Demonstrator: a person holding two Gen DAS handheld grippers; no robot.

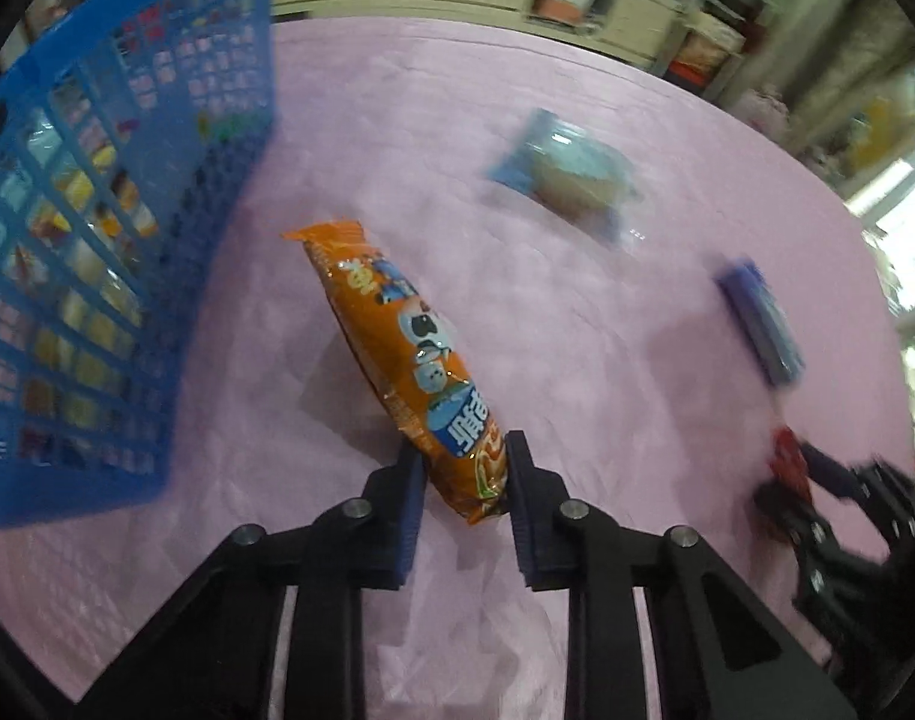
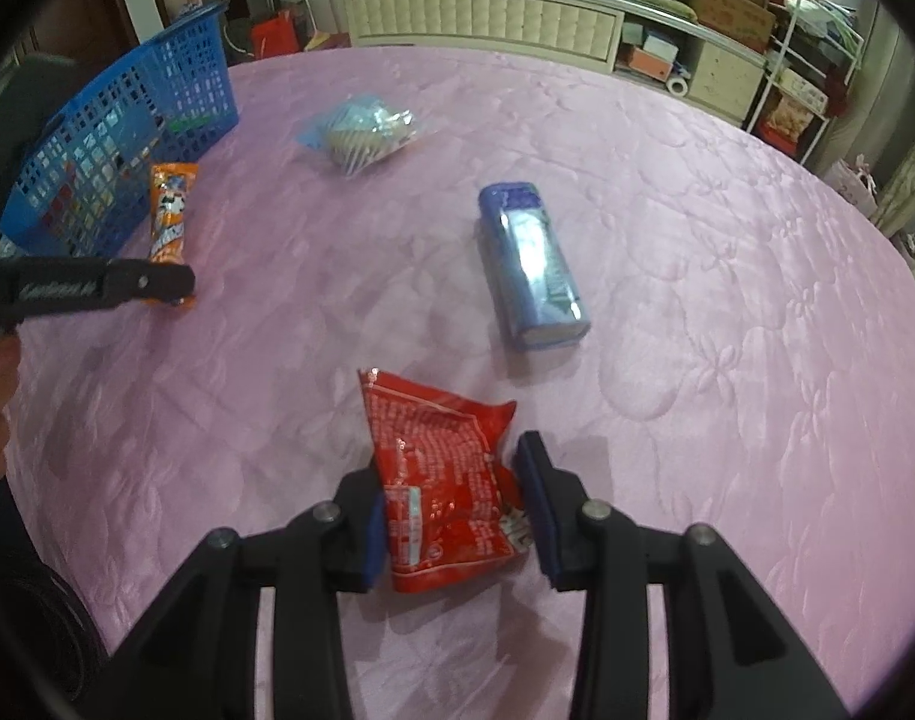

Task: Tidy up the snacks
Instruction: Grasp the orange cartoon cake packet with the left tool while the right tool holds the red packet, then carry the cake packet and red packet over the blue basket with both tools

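Holding two snacks at once, both grippers look ready for the drop into the basket. The left gripper (image 1: 464, 462) is clamped on the near end of the orange snack pack (image 1: 397, 354), which sticks out ahead of it and appears lifted clear of the pink surface (image 1: 577, 90). The blue basket (image 1: 115, 228) stands just off to that gripper's left, already holding several packets.

The right gripper (image 2: 451, 498) has the red snack bag (image 2: 442, 480) between its fingers; its pads seem to press the bag's sides, though the bag may still rest on the surface. Ahead of it lies a blue box (image 2: 532, 267), and farther ahead, slightly left, a pale blue wrapped cake (image 2: 364, 129), both apart from everything else.

To do this well, the orange pack should probably be carried over the basket rim with its long free end leading, high enough not to catch the wall, then released once it is inside. The grip is at one end, so quick swings could make it flop or slip. The red bag is soft and crinkly; a firm squeeze low on the bag would likely hold it best.
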